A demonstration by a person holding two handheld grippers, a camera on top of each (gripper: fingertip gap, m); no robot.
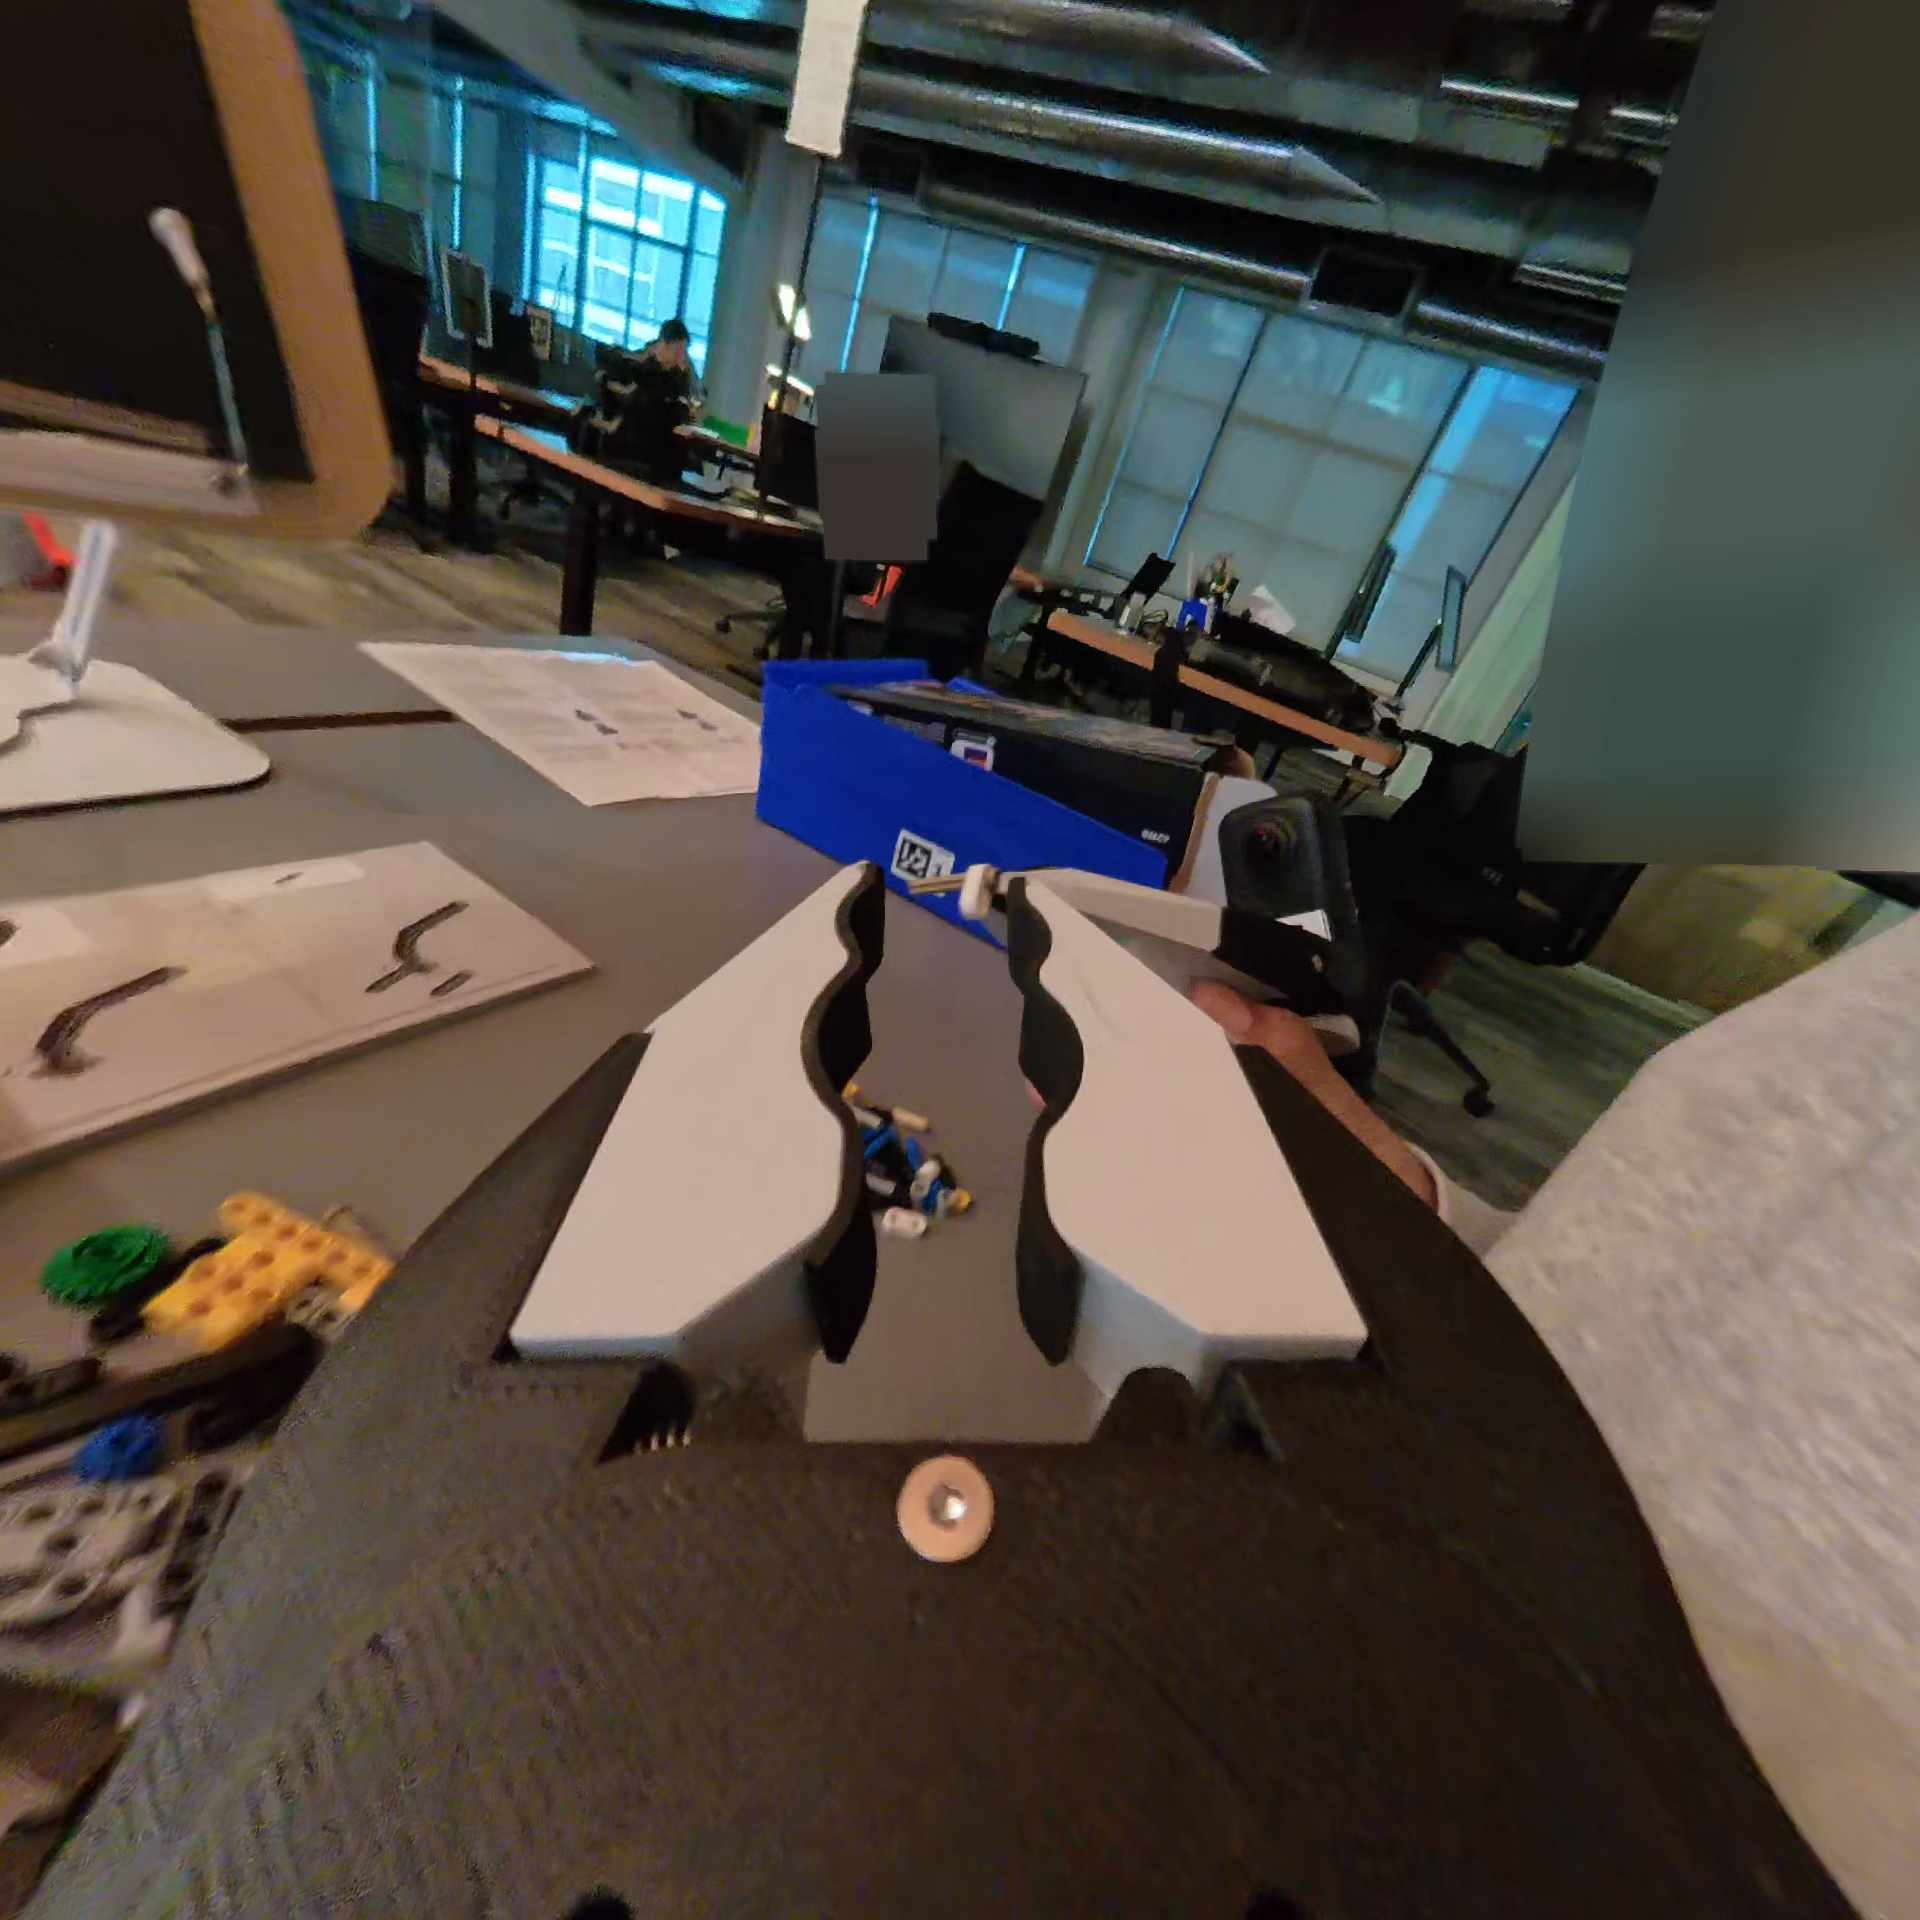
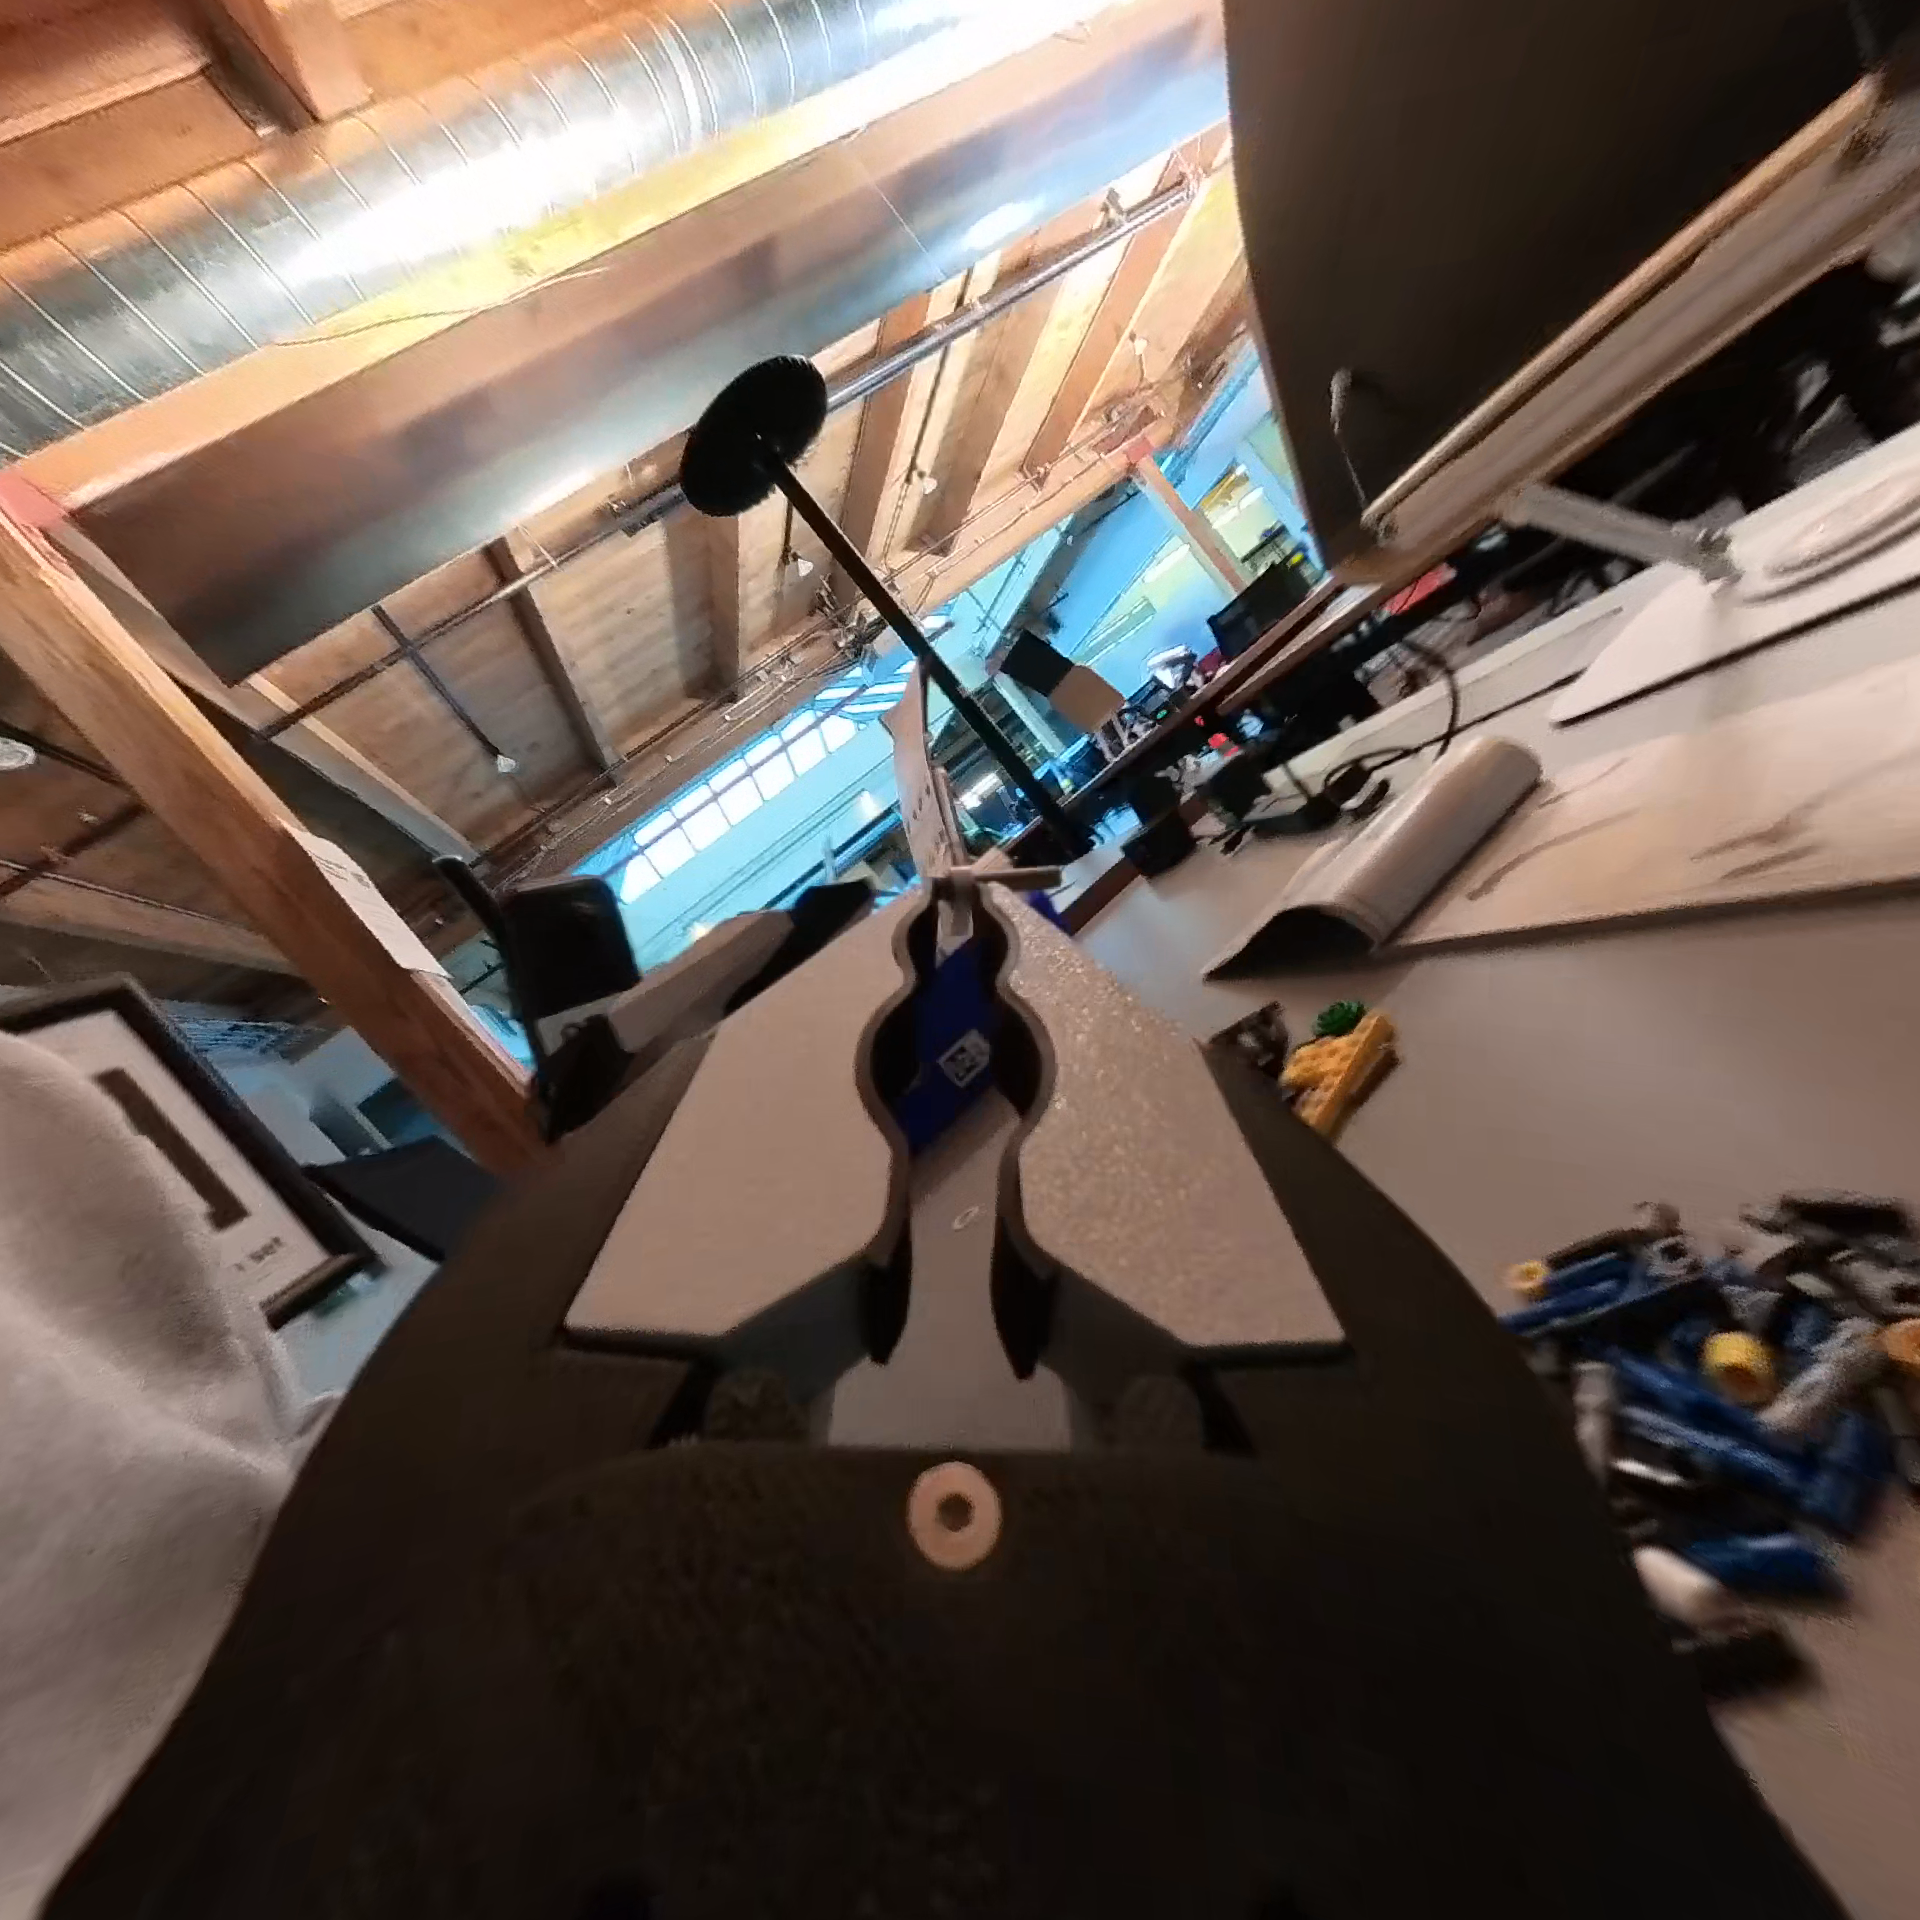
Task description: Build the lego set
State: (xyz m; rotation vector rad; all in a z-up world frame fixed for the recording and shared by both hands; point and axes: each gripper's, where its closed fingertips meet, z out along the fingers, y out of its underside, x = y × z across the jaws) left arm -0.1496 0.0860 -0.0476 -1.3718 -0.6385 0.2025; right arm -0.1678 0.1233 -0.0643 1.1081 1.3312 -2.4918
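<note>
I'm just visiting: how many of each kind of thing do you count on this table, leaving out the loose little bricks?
Printed paper guides: 2
Blue bin: 1
White monitor base: 1
Yellow brick assembly: 1
Green round piece: 1
Total: 6

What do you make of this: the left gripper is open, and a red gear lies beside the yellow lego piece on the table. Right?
Not quite. The gear beside the yellow lego piece is green, not red, as the left wrist view shows. The rest holds: the left gripper is open.
</note>
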